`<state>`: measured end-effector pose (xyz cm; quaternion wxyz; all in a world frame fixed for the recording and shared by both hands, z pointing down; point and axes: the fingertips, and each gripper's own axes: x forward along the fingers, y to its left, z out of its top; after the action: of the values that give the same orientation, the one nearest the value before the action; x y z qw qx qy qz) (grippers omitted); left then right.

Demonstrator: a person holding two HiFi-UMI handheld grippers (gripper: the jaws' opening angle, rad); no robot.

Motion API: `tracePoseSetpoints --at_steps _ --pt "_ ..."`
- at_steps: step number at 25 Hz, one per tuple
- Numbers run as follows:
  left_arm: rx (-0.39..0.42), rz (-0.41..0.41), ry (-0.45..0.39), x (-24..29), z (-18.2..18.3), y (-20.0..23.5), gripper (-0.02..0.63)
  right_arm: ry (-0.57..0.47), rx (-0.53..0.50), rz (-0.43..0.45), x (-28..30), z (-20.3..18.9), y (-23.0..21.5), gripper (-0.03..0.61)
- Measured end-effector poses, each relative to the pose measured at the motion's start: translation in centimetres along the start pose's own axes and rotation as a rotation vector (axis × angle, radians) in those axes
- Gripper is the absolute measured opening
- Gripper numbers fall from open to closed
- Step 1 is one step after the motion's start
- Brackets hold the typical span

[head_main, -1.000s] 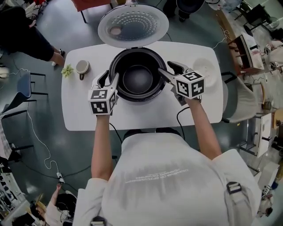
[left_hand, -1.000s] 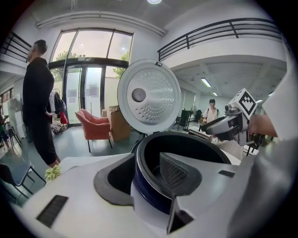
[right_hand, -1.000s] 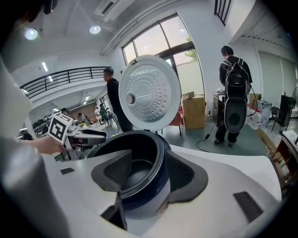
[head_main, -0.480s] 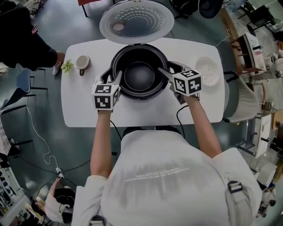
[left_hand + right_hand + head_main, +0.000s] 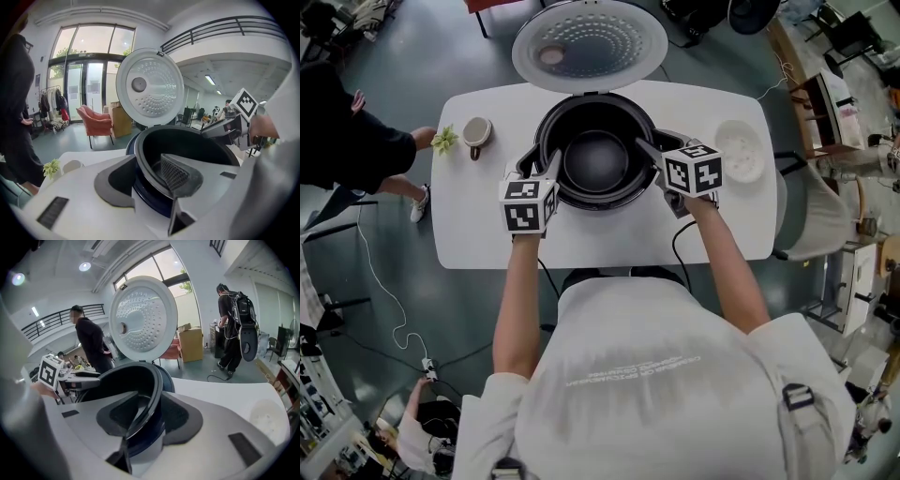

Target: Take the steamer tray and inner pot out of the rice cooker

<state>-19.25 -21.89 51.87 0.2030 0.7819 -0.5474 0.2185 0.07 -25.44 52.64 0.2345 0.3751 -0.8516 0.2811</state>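
Sitting inside the open rice cooker on the white counter, the inner pot has its rim between both claws. The right claw has just been closing and is clamped on the right rim. The left claw stands apart, straddling the left rim without pressing it.

My left tool straddles the inner pot at its near rim, jaws apart, with one pad outside and the meshed one inside. The lid stands open behind. The right tool sits at the far rim.
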Motion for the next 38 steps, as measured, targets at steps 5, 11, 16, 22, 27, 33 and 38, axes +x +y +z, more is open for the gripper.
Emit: tracePoseSetpoints --at_steps 5,11,16,22,27,33,38 --pt "-0.018 0.022 -0.01 0.0 -0.1 -0.1 0.177 -0.034 0.094 0.003 -0.2 0.2 -0.6 0.129" --pt "-0.016 0.032 -0.009 -0.2 0.0 -0.1 0.152 -0.035 0.09 -0.051 -0.3 0.1 -0.8 0.11" --pt "-0.076 0.043 -0.044 -1.0 0.6 0.2 0.123 -0.047 0.051 -0.075 -1.0 0.8 -0.3 0.106" --pt "-0.145 0.076 -0.126 -2.2 2.2 0.7 0.092 -0.089 0.034 -0.05 -2.3 2.1 0.4 0.089" --pt "-0.184 0.088 -0.182 -3.5 4.1 0.6 0.087 -0.141 0.034 -0.015 -3.6 3.7 0.9 0.089" --pt "-0.227 0.087 -0.256 -5.3 6.6 1.1 0.087 -0.226 0.01 0.021 -5.0 7.1 2.2 0.089" --pt "-0.193 0.067 -0.343 -7.0 10.3 0.5 0.071 -0.316 -0.033 -0.007 -7.2 10.1 2.3 0.083"
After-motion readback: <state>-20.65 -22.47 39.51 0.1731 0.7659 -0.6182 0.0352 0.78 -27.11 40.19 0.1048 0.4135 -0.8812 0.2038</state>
